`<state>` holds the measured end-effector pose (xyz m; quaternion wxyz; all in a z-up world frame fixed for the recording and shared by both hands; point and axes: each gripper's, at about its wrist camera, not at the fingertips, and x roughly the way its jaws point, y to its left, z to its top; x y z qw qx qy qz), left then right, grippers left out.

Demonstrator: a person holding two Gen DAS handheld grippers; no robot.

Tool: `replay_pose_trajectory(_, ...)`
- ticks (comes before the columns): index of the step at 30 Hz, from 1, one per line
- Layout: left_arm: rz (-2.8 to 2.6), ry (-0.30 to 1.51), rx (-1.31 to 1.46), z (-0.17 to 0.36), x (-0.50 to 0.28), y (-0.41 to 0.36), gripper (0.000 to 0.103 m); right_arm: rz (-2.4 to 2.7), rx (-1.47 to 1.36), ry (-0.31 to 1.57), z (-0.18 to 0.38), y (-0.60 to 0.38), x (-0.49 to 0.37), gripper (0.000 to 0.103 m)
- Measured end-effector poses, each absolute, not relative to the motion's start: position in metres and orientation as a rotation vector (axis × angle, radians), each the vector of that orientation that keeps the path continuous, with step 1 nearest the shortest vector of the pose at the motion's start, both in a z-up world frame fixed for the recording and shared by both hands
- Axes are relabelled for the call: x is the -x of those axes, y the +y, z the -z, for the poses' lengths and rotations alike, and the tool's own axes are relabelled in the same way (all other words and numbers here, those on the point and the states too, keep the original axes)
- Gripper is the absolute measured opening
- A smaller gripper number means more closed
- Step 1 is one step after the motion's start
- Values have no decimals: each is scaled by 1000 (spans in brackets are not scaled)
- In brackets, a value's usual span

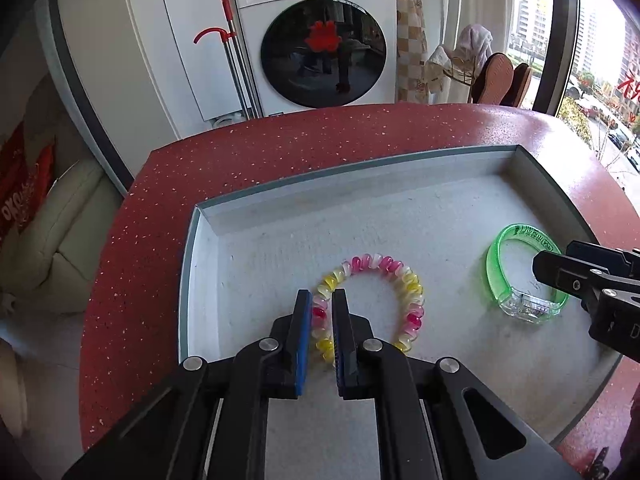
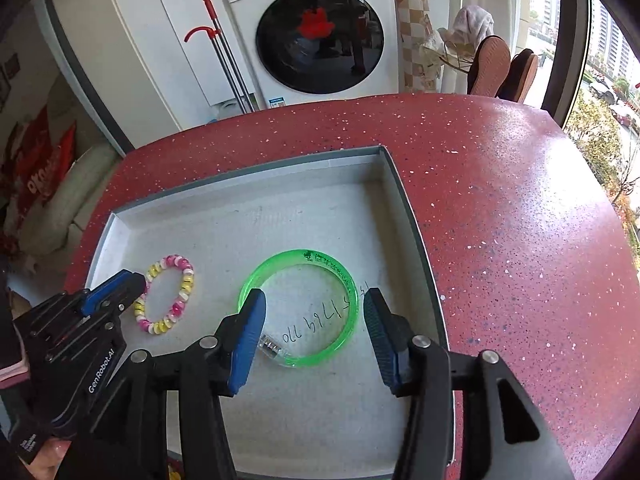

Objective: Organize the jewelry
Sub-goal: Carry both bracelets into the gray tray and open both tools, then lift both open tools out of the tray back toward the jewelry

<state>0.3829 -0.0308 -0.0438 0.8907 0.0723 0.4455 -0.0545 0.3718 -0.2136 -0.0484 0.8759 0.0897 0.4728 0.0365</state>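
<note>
A shallow grey tray (image 1: 360,170) (image 2: 248,184) sits on the red speckled table (image 2: 500,200). In it lies a pink, yellow and white beaded bracelet (image 1: 376,262) (image 2: 172,260). My left gripper (image 1: 322,294) (image 2: 134,280) is shut on its left side, with beads pinched between the blue pads. To the right a clear green bangle (image 1: 496,256) (image 2: 308,256) lies flat on the tray floor. My right gripper (image 2: 314,294) (image 1: 560,276) stands open over it. One finger crosses the bangle's left edge, the other sits just outside its right edge, and neither pad presses on it.
Handwritten marks (image 2: 316,320) show on the tray floor inside the bangle. The red table (image 1: 280,140) extends beyond the tray to the far side and right. Behind it stand a white washing machine (image 1: 320,40), a red-handled mop (image 1: 232,60) and a window at right.
</note>
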Motion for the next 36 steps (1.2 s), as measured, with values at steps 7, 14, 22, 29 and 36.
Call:
replay_pose_trajectory(7,113,901,-104,33,-378,-23,28,-83,-220,950,34,-215,-357,60)
replay_pose_trajectory(14,109,819,-64,16,-365,-19,103,-95,-257,937,24,-218,-348,60)
replay_pose_trajectory(22,109,771,-45,-3,-341,-14,103,-119,-292,859,0,-218,-319,88)
replay_pose_trajectory(29,168,761,-17,-23,-301,-4,103,-139,-310,781,-21,-218,-282,103)
replay_pose_trajectory(36,224,787,16,-32,-253,7,103,-168,-315,823,-29,-212,-245,103)
